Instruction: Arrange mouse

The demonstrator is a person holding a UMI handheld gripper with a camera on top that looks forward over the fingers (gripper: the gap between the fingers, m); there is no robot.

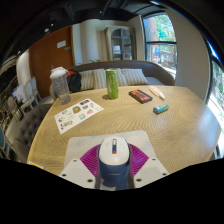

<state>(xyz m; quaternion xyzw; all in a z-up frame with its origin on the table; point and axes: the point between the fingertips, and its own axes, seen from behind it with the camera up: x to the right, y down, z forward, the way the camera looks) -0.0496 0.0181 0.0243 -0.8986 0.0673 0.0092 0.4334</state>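
A white and blue-grey computer mouse (113, 160) with a red and blue stripe on top sits between my gripper's (113, 163) two fingers. The magenta pads (92, 158) press against both of its sides, so the gripper is shut on the mouse. It is held just above the near edge of the round wooden table (120, 122). The lower part of the mouse and the fingertips are hidden at the bottom of the view.
On the table beyond the fingers lie a printed sheet (77, 113), a clear bottle (60, 85), a green can (112, 83), a dark red box (141, 96), a white marker (158, 93) and a small teal object (160, 108). A sofa (120, 72) and a window (160, 40) are behind.
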